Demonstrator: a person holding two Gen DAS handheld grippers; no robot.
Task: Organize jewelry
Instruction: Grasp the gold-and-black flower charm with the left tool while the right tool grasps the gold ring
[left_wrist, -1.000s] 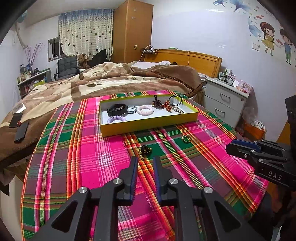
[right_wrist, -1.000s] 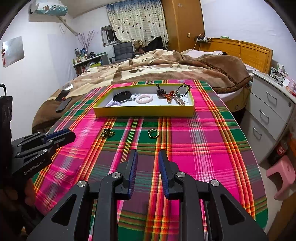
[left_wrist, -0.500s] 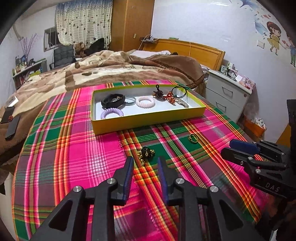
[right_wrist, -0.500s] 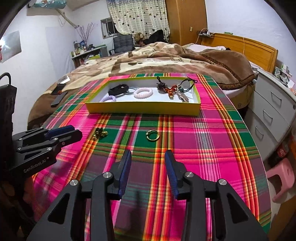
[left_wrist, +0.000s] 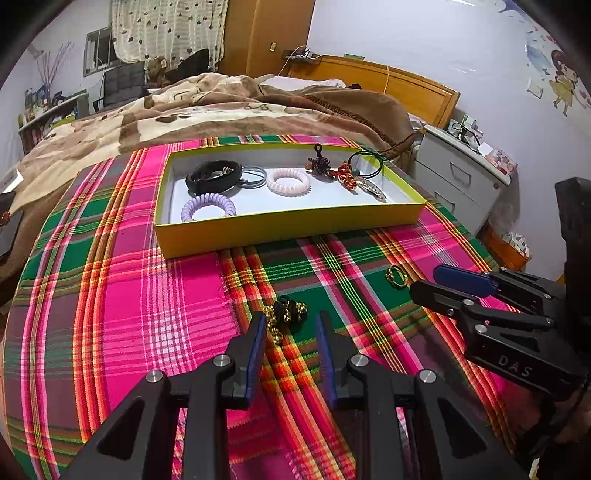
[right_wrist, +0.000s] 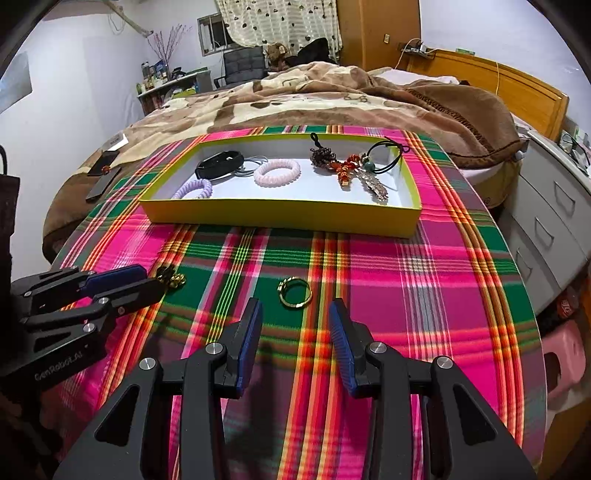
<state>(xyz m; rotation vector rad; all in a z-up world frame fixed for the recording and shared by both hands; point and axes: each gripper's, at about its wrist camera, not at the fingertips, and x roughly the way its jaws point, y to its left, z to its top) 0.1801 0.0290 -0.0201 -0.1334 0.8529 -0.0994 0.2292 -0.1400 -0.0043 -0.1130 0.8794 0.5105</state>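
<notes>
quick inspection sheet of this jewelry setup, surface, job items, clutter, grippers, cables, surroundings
surface: plaid cloth covers the table, lying flat.
job's things: yellow tray holds a black band, purple coil tie, pink coil tie, beaded charms and a black elastic. Gold ring and gold-and-black trinket lie loose on the cloth, in front of the tray.
clutter: nothing seen on the cloth.
grippers: left gripper open, just widened, trinket just ahead of its tips; right gripper open, just widened, ring just ahead.
cables: orange cord over the headboard.
surroundings: bed with brown blanket, white drawers, wardrobe.
</notes>
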